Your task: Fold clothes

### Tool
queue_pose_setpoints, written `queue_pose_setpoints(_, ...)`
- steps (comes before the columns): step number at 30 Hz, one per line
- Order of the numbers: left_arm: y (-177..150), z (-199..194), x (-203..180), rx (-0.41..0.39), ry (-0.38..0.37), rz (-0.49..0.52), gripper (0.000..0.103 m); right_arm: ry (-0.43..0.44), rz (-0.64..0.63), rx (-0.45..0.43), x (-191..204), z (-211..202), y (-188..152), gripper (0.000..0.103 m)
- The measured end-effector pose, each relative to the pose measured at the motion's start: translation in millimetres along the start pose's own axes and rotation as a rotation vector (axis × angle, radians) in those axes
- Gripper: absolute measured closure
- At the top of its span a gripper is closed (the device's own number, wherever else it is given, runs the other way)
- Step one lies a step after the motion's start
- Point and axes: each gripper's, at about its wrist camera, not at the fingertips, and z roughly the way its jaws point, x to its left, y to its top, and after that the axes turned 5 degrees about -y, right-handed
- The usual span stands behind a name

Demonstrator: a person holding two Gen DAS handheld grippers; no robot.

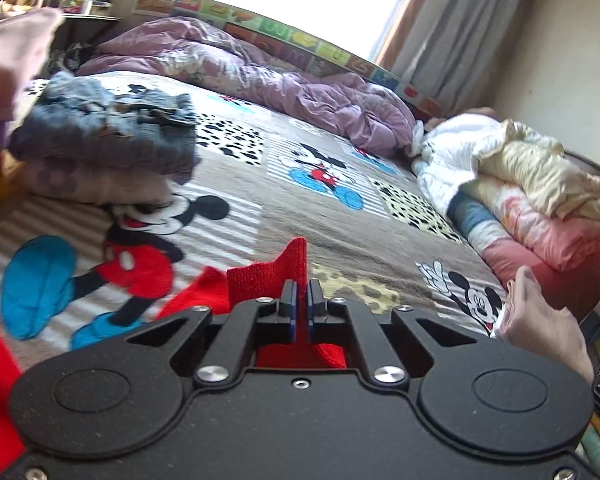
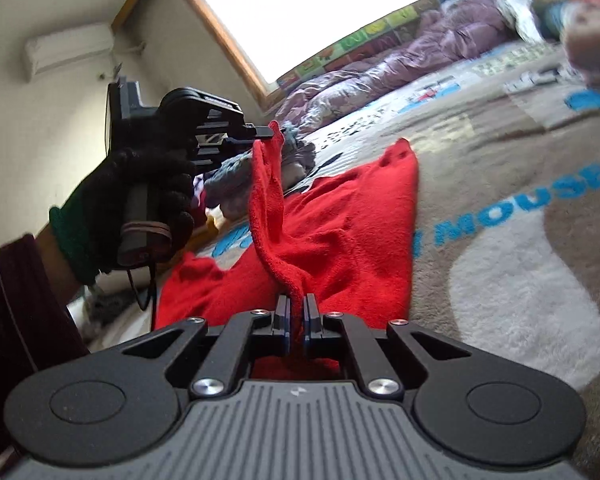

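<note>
The right gripper [image 2: 296, 314], low centre of its frame, is clamped on one edge of the red cloth [image 2: 340, 216], and the left gripper [image 2: 266, 134], up and to the left in a gloved hand [image 2: 148, 184], pinches the same edge further along, so the hem runs taut between them, slanting away. The rest of the cloth trails right onto the blanket [image 2: 500, 184]. Beyond lie a folded pile [image 1: 112, 136], a purple quilt [image 1: 260, 72] and rolled bedding [image 1: 520, 184], all well clear of a fold.
</note>
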Motion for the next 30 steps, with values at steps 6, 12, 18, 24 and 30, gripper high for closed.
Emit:
queue_pose_setpoints(6,-3.6,27.4,-21.1,0.032,0.012,0.052,0.101,0.006,0.182,-0.021,-27.7,0.3,0.6,0.096)
queue_pose_setpoints(12,-9.4,50.9,-35.7,0.062,0.035,0.119,0.101,-0.009,0.243,-0.027,-42.7,3.8,0.6,0.097)
queue_pose_setpoints(18,-18.9,73.0,-41.7,0.107,0.05,0.183,0.101,-0.027,0.233,0.004,-45.5,14.8,-0.7,0.097)
queue_pose_setpoints(24,-25.5,89.2,-46.0,0.135,0.051,0.227,0.101,-0.039,0.201,-0.001,-41.9,15.9,-1.0,0.097)
queue_pose_setpoints(30,-33.7,103.8,-60.3,0.157,0.057,0.28,0.101,-0.049,0.179,-0.01,-37.4,12.8,-4.0,0.097)
